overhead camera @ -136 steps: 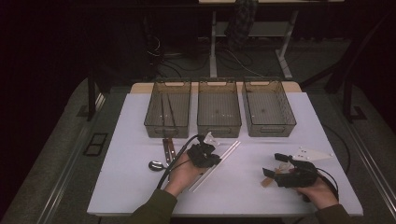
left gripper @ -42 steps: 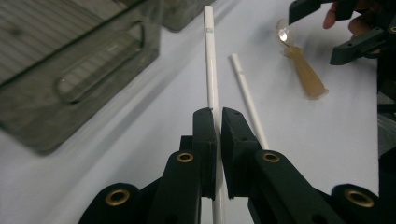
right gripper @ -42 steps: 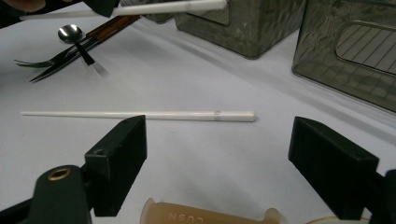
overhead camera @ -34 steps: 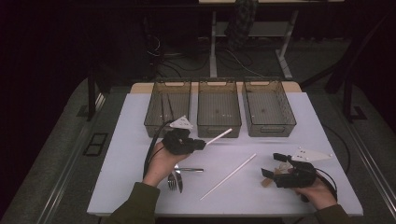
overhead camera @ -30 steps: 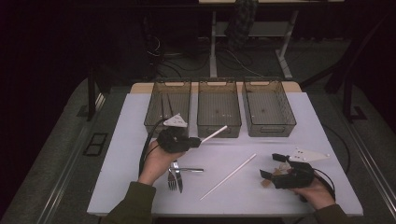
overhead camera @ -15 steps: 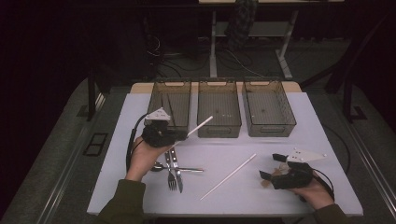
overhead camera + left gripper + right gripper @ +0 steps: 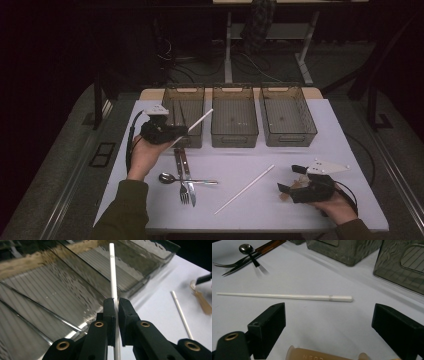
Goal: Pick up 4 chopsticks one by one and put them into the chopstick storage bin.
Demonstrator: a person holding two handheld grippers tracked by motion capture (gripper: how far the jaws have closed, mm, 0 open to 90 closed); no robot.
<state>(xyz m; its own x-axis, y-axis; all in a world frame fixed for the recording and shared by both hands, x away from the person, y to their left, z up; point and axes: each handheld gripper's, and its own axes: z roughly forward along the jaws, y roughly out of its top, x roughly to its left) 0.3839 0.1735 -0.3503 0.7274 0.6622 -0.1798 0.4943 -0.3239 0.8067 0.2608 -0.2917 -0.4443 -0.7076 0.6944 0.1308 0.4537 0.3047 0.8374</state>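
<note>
Sorting job, early stage by the look of it. The left gripper (image 7: 172, 134) has its fingers clenched on a white chopstick (image 7: 196, 123), held up over the near end of the left bin (image 7: 169, 100), at about 10 o'clock on the surface (image 7: 320, 150). In the left gripper view the stick (image 7: 113, 277) runs up between the two fingers and out over the bin's ribbed floor, not yet dropped in.

The second chopstick (image 7: 245, 189) lies flat on the surface at 6 o'clock, untouched, just ahead of the right gripper (image 7: 292, 180), whose fingers are released and spread wide either side of it in its own view (image 7: 287, 297). That gripper sits at 4 o'clock.

Left to do, I'd guess: drop this stick, fetch the other, then the cutlery pile: spoon (image 7: 167, 177), fork (image 7: 183, 192), knives (image 7: 181, 160), all loose at 7 o'clock. Middle bin (image 7: 235, 90) and right bin (image 7: 287, 90) look empty; the left bin may hold a thin dark item, can't tell.
</note>
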